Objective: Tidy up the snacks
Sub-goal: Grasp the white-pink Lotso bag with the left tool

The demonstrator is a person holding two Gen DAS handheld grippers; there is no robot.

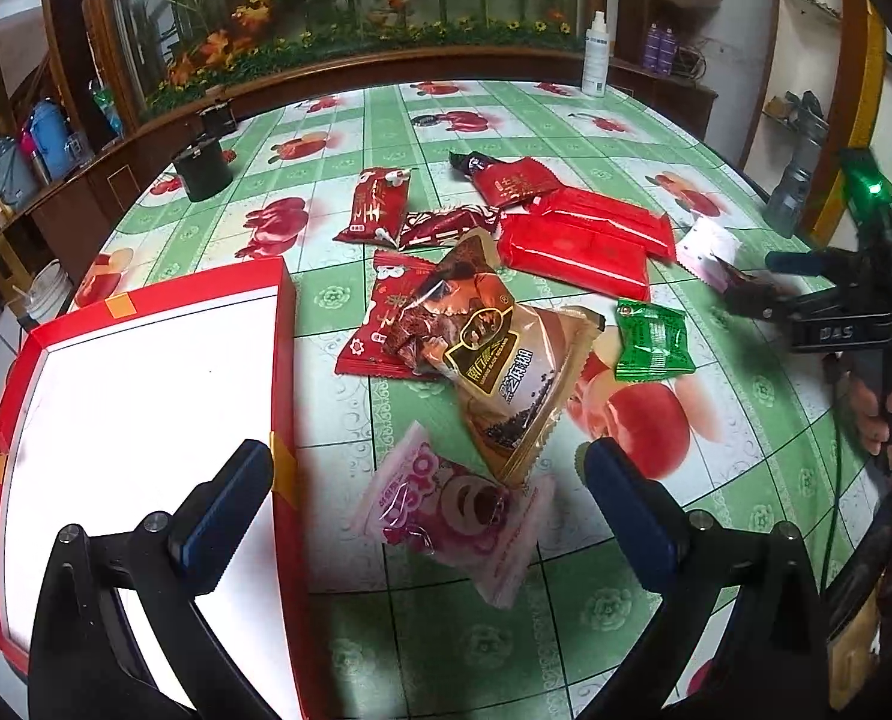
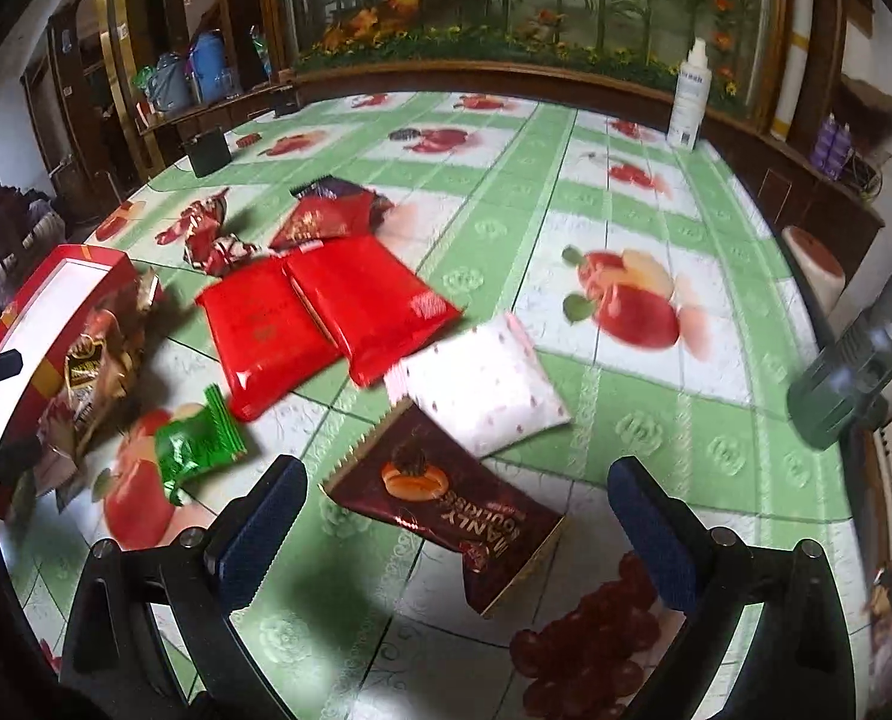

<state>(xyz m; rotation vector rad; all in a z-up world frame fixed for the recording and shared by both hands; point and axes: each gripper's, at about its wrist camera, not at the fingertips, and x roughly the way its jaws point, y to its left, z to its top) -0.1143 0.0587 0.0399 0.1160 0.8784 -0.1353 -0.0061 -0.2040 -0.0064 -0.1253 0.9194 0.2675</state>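
Note:
Several snack packets lie on the green fruit-print tablecloth. In the left wrist view my left gripper (image 1: pixel 425 462) is open above a pink donut packet (image 1: pixel 455 516), with a brown sesame packet (image 1: pixel 515 372) just beyond. A red box with a white inside (image 1: pixel 140 384) lies to the left. Two big red packets (image 1: pixel 584 240) and a green packet (image 1: pixel 653 339) lie farther off. My right gripper (image 2: pixel 455 480) is open over a dark brown cookie packet (image 2: pixel 446 495); a white dotted packet (image 2: pixel 485 381) lies just behind it.
A white spray bottle (image 1: pixel 595 54) stands at the table's far edge and a black cup (image 1: pixel 201 168) at the far left. A wooden planter ledge with artificial flowers (image 1: pixel 326 42) runs behind the table. A green-grey bottle (image 2: pixel 848 378) stands at the right edge.

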